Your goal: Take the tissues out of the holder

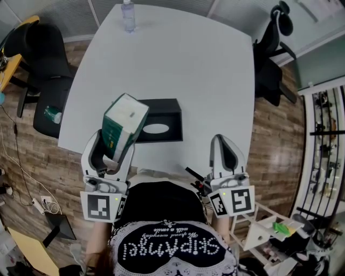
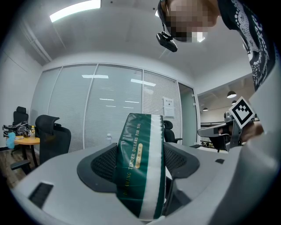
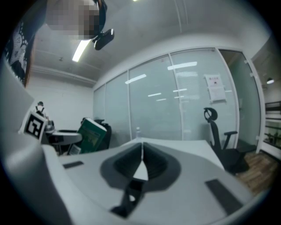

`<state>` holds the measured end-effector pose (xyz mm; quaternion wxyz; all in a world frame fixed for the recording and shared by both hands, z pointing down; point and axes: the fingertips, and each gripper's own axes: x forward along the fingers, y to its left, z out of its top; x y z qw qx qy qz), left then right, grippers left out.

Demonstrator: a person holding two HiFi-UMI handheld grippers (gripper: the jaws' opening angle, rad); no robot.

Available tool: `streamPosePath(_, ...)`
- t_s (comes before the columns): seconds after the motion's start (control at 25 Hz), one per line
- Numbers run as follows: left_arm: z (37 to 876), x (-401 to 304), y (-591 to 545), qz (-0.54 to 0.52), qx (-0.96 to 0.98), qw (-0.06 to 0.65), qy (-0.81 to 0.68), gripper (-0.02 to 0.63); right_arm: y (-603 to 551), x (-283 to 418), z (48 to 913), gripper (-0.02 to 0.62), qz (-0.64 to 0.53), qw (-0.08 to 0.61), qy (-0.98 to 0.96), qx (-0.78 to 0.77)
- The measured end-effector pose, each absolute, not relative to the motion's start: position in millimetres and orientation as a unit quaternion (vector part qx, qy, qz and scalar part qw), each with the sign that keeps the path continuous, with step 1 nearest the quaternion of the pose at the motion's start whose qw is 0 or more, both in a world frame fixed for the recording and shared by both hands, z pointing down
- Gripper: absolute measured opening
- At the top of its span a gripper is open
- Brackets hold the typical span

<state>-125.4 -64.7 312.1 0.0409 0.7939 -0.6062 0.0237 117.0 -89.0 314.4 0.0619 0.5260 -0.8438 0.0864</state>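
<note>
My left gripper (image 1: 116, 153) is shut on a green and white tissue pack (image 1: 123, 125), lifted off the table near its front edge. In the left gripper view the tissue pack (image 2: 140, 162) stands wedged between the two jaws, gold print down its side. The black tissue holder (image 1: 157, 121) lies flat on the white table (image 1: 178, 59) just right of the pack, its oval slot facing up. My right gripper (image 1: 225, 153) hovers at the table's front edge, shut with nothing in it; its pads (image 3: 141, 160) meet. The tissue pack (image 3: 94, 135) shows at left in the right gripper view.
A clear water bottle (image 1: 128, 14) stands at the table's far edge. Black office chairs sit at the left (image 1: 46, 59) and the far right (image 1: 275, 51). A shelf unit (image 1: 323, 140) is at the right. Wood floor surrounds the table.
</note>
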Motion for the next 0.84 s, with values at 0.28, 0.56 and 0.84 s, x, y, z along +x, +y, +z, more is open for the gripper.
streamPosePath(0.28,312.2,-120.9,-65.9,0.027,0.798,0.038,-0.601,0.350,-88.7,118.3,312.9,0.032,0.084,0.063,-0.844,0.525)
streamPosePath(0.56,311.3,-117.8,-68.0,0.029,0.801,0.039,-0.596,0.350,-89.6,120.9,312.7,0.032,0.084,0.065,-0.843,0.528)
streamPosePath(0.84,310.9,-124.8,-65.6,0.030,0.799,0.033,-0.600,0.350,-89.5,112.6,313.7,0.032,0.083,0.065,-0.846,0.523)
